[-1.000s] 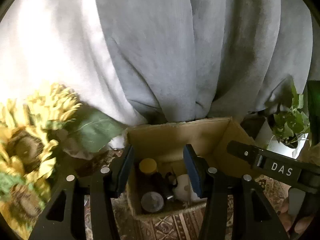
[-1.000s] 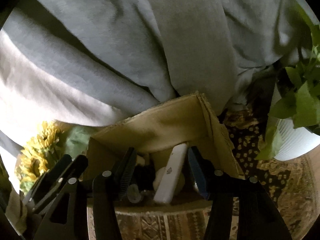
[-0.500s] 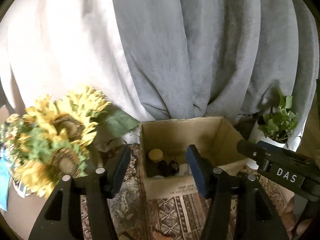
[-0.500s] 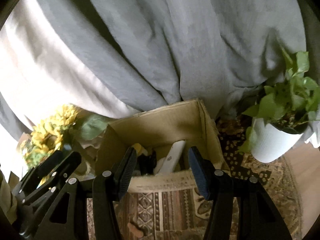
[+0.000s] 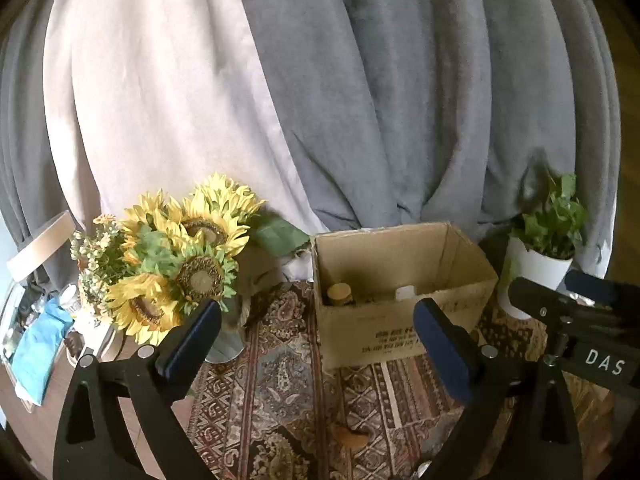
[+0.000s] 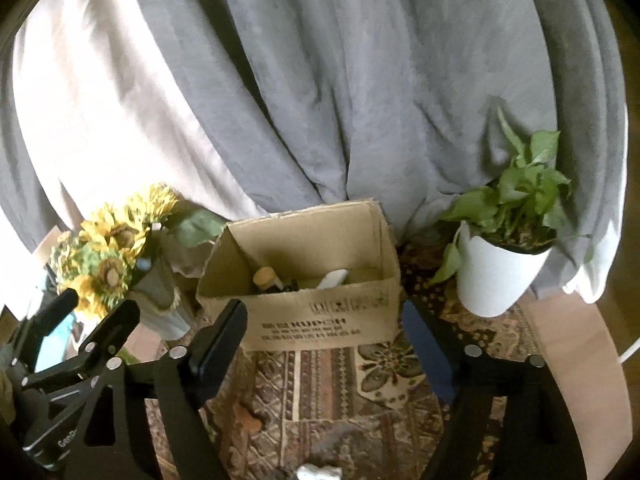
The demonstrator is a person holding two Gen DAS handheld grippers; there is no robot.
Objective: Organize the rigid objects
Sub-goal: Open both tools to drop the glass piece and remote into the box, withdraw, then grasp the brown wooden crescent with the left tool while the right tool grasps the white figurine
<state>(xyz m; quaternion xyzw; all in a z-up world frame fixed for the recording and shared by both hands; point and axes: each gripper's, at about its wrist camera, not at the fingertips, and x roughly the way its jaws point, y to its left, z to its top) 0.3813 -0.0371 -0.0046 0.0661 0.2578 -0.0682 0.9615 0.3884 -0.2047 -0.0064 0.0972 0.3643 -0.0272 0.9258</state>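
Observation:
An open cardboard box stands on a patterned rug. Inside it I see a dark bottle with a yellow-tan cap and a white object leaning beside it. My left gripper is open and empty, held back from the box front. My right gripper is open and empty, also back from the box. The right gripper's body shows at the right of the left wrist view. The left gripper shows at the lower left of the right wrist view.
A sunflower bouquet in a vase stands left of the box. A white potted plant stands to its right. A grey curtain hangs behind. Small bits lie on the rug. Clutter with a blue cloth is at far left.
Both grippers have pulled back and up away from the box, which now looks smaller and whole. Both stay open and empty.

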